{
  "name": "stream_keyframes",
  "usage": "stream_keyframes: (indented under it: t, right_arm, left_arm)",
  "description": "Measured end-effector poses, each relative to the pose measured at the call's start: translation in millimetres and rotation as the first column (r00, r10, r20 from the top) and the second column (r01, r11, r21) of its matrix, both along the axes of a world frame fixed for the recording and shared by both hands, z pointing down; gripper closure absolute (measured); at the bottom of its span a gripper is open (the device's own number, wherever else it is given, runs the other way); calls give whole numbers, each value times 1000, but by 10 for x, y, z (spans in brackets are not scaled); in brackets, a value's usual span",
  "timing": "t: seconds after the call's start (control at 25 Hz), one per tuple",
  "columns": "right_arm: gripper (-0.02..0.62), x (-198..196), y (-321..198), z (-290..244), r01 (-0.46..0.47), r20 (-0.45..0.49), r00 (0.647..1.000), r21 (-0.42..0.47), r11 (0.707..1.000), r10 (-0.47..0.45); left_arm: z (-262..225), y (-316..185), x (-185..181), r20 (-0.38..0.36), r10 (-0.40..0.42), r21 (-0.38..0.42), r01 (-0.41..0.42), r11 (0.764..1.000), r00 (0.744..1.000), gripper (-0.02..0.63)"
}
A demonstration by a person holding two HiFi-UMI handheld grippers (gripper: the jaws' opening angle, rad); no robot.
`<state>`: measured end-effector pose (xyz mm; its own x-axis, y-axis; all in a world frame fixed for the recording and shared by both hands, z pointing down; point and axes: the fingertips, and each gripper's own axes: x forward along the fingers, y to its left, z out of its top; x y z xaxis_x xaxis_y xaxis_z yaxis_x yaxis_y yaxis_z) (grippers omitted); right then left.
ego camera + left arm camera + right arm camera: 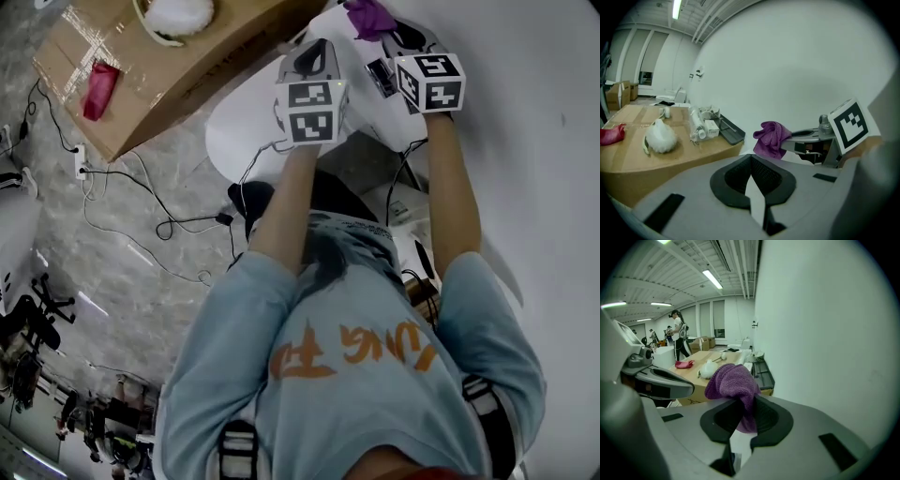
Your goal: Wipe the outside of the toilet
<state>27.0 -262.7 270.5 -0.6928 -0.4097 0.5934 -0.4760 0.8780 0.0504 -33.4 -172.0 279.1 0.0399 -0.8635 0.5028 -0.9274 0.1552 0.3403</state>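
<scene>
The white wall (544, 141) fills the whole right side, and the person stands close against it with both arms stretched forward. Left of them is a big cardboard box (187, 75) used as a table. It has a white fluffy puff (660, 136), a red rag (98, 89) and a dark tray (729, 131) on top. Cables (159, 220) trail over the stone floor beside it.

Under the outstretched arms there's a rounded white body (234, 131). I take it for the toilet, though from above, with the arms across it, I wouldn't swear to which part.

The right gripper (745, 401) has its jaws clamped on a purple cloth (731, 380), which is bunched up and bulging out above the pads. The left gripper (751, 157) sits just beside it with its pads brought together at the tips and nothing between them.

Seen from the left gripper, the cloth hangs off the right one in open air in front of the wall, touching nothing. From where I stand, the wiping doesn't look to be under way. The cloth is in hand, which is the ready part, but it isn't on the porcelain, and neither gripper view looks at the toilet at all. No wet streak or cleaned patch shows either. As far as I can judge, the whole outside is left to wipe: bring the cloth down onto that white body and work round it.
</scene>
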Motion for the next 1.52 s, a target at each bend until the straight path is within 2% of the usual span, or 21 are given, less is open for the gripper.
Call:
stream_keyframes:
  t: [0.2, 0.4, 0.56, 0.76, 1.16, 1.52]
  right_arm:
    - [526, -244, -136, 209, 60, -28, 998, -5, 998, -60]
    - [526, -362, -149, 493, 114, -106, 988, -2, 993, -114]
    - [528, -358, -79, 655, 195, -184, 964, 8, 981, -190]
    - [532, -313, -29, 669, 260, -232, 941, 37, 965, -245]
    - [534, -93, -10, 662, 220, -223, 953, 45, 975, -205]
    - [534, 246, 64, 666, 165, -186, 969, -1, 986, -162]
  left_arm:
    - [105, -47, -48, -4, -9, -24, 9, 1000, 1000, 588]
    - [155, -20, -27, 0, 2, -47, -2, 999, 1000, 588]
    - [162, -47, 9, 2, 12, -57, -12, 998, 1000, 588]
    - [183, -78, 66, 1, 26, -70, -26, 997, 1000, 588]
    - [208, -27, 154, 2, 30, -96, -29, 995, 1000, 588]
    - [216, 48, 234, -8, 17, -110, -18, 994, 1000, 588]
